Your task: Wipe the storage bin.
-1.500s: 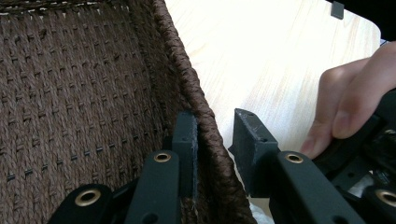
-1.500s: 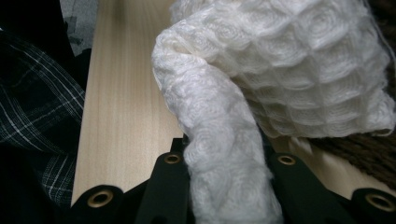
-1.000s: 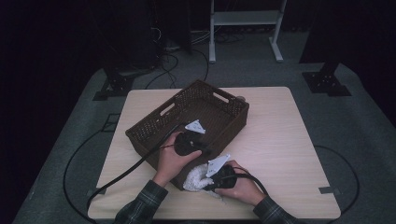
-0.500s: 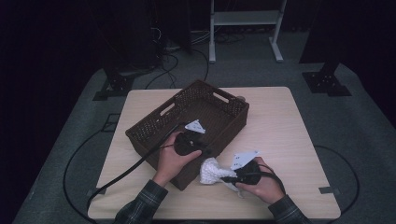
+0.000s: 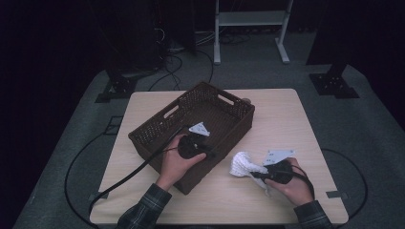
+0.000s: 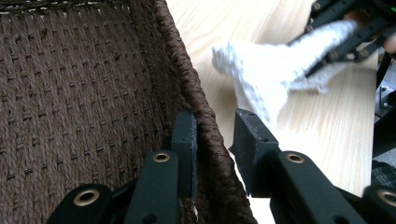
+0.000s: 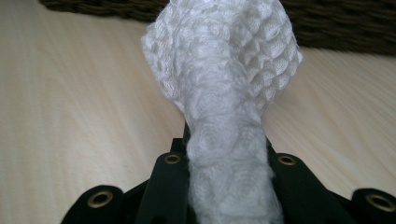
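A dark brown woven basket stands on the wooden table. My left gripper straddles its near right wall: in the left gripper view one jaw is inside the basket, the other outside, closed on the wall. A white knitted cloth is bunched and pinched in my right gripper, low over the table to the right of the basket. In the right gripper view the cloth rises from between the jaws. The left gripper view also has the cloth in front of it.
The basket's side runs across the far edge of the right gripper view. Bare tabletop lies around the cloth. Behind the table, a white frame stand and black cables are on the floor. A black cable trails off the table's left front.
My right gripper has carried the white cloth to the right, away from the basket's near corner. The left hand and the basket have stayed put.
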A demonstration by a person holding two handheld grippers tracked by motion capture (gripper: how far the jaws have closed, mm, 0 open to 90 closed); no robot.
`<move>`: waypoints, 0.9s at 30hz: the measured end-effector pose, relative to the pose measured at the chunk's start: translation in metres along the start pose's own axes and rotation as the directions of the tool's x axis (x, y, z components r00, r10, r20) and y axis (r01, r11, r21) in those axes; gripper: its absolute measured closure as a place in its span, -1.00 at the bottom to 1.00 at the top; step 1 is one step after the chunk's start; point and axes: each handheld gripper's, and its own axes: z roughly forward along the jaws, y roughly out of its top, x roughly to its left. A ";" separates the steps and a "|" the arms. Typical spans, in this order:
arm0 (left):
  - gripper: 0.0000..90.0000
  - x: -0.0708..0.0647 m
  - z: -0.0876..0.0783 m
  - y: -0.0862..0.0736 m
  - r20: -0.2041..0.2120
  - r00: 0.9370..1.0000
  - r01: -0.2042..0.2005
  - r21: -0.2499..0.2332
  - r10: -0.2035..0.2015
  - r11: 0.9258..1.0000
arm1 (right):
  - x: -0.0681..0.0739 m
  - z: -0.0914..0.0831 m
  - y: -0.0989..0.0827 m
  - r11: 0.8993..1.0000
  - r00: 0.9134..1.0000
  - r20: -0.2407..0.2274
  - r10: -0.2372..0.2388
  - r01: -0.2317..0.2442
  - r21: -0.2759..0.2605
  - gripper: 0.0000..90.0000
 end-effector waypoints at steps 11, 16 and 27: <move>0.57 -0.003 -0.025 -0.001 -0.042 0.998 -0.047 -0.034 0.046 0.998 | -0.022 -0.014 -0.016 0.997 0.994 0.076 0.078 -0.078 -0.003 0.68; 0.65 -0.004 -0.051 -0.007 -0.099 0.994 -0.058 -0.111 0.047 0.992 | -0.027 -0.016 -0.021 0.995 0.991 0.092 0.099 -0.098 -0.008 0.68; 0.97 -0.005 -0.102 -0.043 -0.114 0.992 0.036 -0.127 -0.051 0.991 | -0.032 -0.017 -0.023 0.994 0.989 0.101 0.109 -0.109 -0.006 0.68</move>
